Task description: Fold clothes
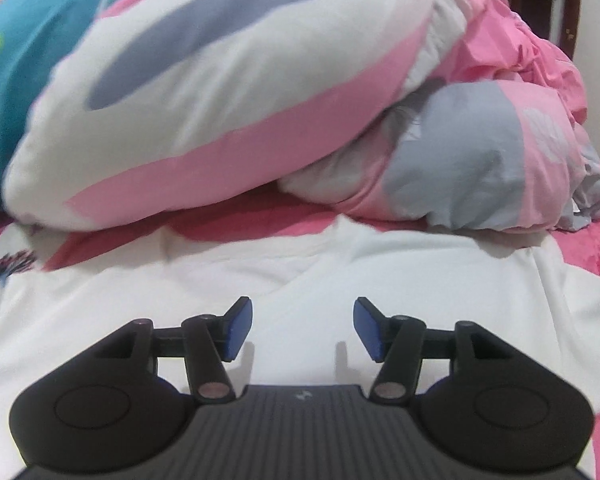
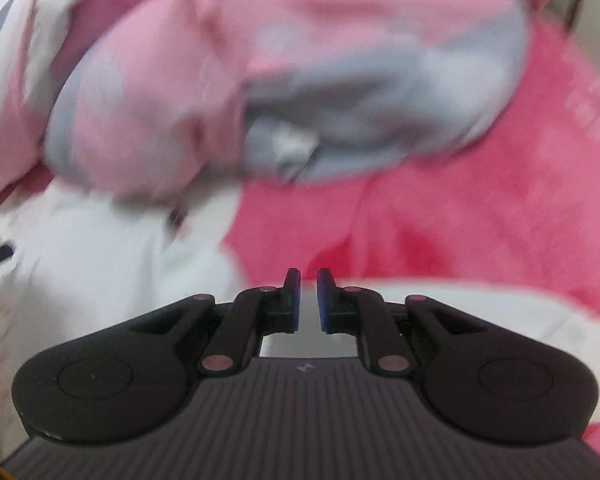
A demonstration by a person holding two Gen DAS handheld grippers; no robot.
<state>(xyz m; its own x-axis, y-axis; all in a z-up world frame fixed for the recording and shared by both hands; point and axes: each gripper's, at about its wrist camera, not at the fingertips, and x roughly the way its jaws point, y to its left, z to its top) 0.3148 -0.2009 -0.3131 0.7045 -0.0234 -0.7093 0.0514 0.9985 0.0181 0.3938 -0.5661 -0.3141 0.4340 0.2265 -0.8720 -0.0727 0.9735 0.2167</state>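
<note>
**A:** Starting with the left wrist view. What do you have?

**B:** My left gripper (image 1: 303, 330) hangs low over a white garment (image 1: 148, 304) spread on the bed (image 1: 236, 222), whose sheet is deep pink. The jaws stand wide with nothing between them. I judge I hold them like that so they can come down on the cloth, though the same pose fits having just let it go.

**A:** And how does the garment lie?

**B:** Near me, mostly flat. It fills the near part of the view from left to right, so its long axis seems to run across, with its far edge facing a rolled pink, white and grey quilt (image 1: 220, 80). A soft crease runs diagonally from the far left toward the near centre. Which end is the collar I can't tell. A teal pillow (image 1: 40, 40) sits far left.

**A:** Now the right wrist view.

**B:** It's blurred. My right gripper (image 2: 308, 300) has its jaws narrow, a slim gap left, and I see no cloth pinched there. The white garment shows at near left and as a pale strip under the gripper at near right, with pink sheet beyond. So I'm probably poised at the garment's right edge. The quilt bundle looms far ahead.
</note>
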